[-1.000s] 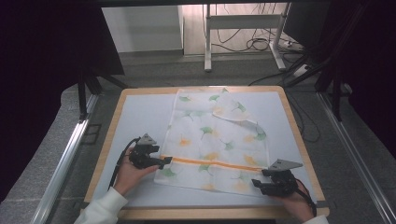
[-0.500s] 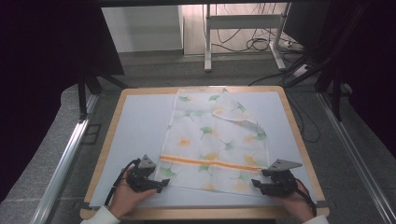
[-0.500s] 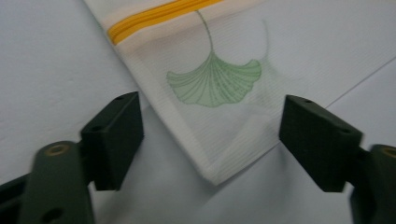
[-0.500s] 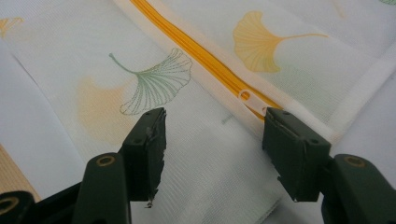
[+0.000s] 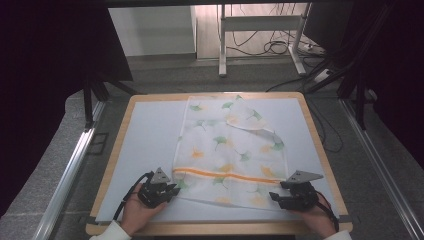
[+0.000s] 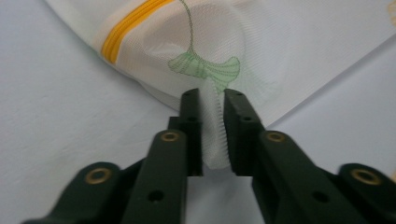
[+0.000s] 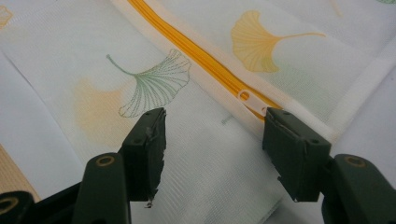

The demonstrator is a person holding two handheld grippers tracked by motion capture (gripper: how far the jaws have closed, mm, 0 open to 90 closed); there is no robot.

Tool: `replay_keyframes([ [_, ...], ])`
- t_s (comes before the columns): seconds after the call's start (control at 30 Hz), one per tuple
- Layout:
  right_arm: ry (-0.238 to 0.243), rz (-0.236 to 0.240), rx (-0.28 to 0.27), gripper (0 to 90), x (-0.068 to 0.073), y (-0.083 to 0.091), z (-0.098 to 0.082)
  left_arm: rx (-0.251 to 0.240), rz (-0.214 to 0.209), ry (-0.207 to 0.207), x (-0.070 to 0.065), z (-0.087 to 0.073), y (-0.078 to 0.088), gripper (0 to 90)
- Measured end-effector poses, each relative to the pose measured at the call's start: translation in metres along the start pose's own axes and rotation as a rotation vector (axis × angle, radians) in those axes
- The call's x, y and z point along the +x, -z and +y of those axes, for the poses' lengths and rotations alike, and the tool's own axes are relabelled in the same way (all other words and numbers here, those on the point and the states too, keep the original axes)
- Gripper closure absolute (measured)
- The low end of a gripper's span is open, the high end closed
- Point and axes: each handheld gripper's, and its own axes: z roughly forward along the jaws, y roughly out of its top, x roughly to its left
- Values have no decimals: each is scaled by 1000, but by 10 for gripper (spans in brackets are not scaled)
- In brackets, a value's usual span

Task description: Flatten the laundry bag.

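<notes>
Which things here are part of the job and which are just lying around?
In the job:
- mesh laundry bag with its orange zipper
- left tool, just closed, pinching the bag's near corner
- right tool, open over the zipper pull

Lying about:
- cables on the floor
- white stand

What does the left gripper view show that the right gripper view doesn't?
Left gripper view: its jaws have just been closing and now pinch a bunched corner of the mesh laundry bag, beside a green leaf print.

Right gripper view: jaws standing apart over flat mesh, with the white zipper pull just ahead and an orange leaf print.

Both: the bag's orange zipper and the pale table mat under it.
</notes>
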Motion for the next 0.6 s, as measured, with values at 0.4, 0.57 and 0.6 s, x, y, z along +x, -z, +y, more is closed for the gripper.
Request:
replay_keyframes([
  [0.4,-14,22,-19,378,1,6,3,-34,-94,50,4,-18,22,858],
  [0.57,0,28,-35,376,6,9,6,-47,-121,86,1,-49,46,858],
  [0.6,4,29,-39,376,8,9,7,-48,-120,99,0,-53,49,858],
])
